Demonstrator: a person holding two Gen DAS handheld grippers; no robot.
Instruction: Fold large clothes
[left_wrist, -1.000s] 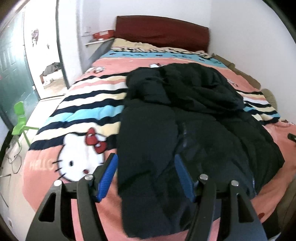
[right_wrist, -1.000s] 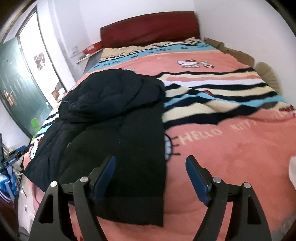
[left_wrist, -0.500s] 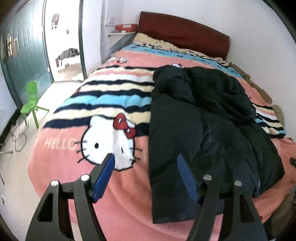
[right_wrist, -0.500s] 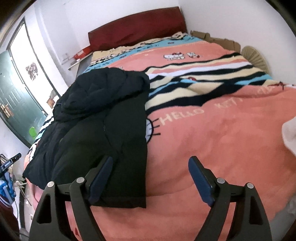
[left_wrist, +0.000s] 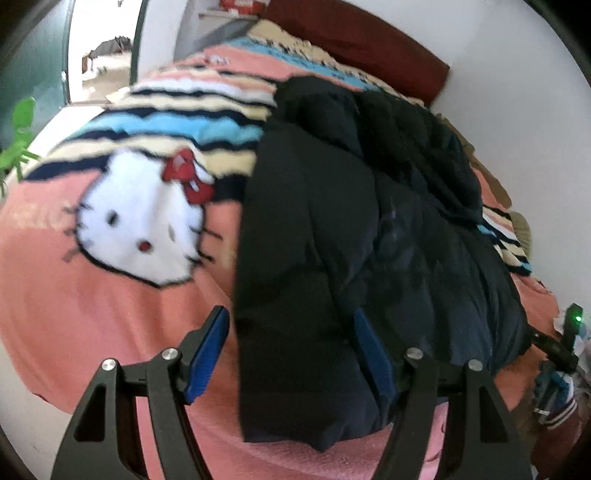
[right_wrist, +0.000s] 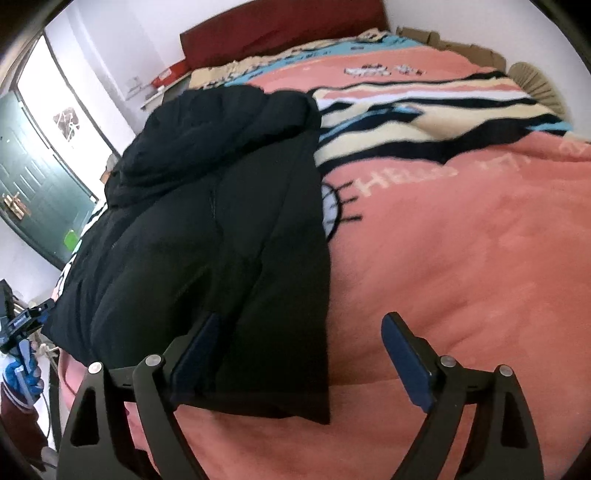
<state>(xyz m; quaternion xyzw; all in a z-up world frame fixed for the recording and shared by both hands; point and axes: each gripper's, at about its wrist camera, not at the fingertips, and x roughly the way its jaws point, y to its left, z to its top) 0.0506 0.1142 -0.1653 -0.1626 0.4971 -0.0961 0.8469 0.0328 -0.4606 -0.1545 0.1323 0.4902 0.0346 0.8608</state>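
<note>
A pink cartoon-cat blanket (left_wrist: 110, 295) is covering the bed in a small white-walled room, with a dark red headboard (right_wrist: 280, 26) at the far end and a green door (right_wrist: 33, 192) standing off to one side. A black padded jacket (left_wrist: 332, 240) is lying lengthwise on it, bunched and thick toward the headboard, its hem sitting near the bed's front edge.

The risk, as I judge it, is that puffy, slippery fabric is going to squash and slide out of a shallow pinch, or that a finger is going to catch the blanket along with the hem (the two are lying flush there), dragging the bedding up into the fold.

The left gripper (left_wrist: 291, 350) is standing spread and empty, straddling the jacket's near left edge. The right gripper (right_wrist: 299, 354) is widening its jaws, nothing pressed between them, with the jacket's right hem corner lying between its fingers and bare blanket under the other.
</note>
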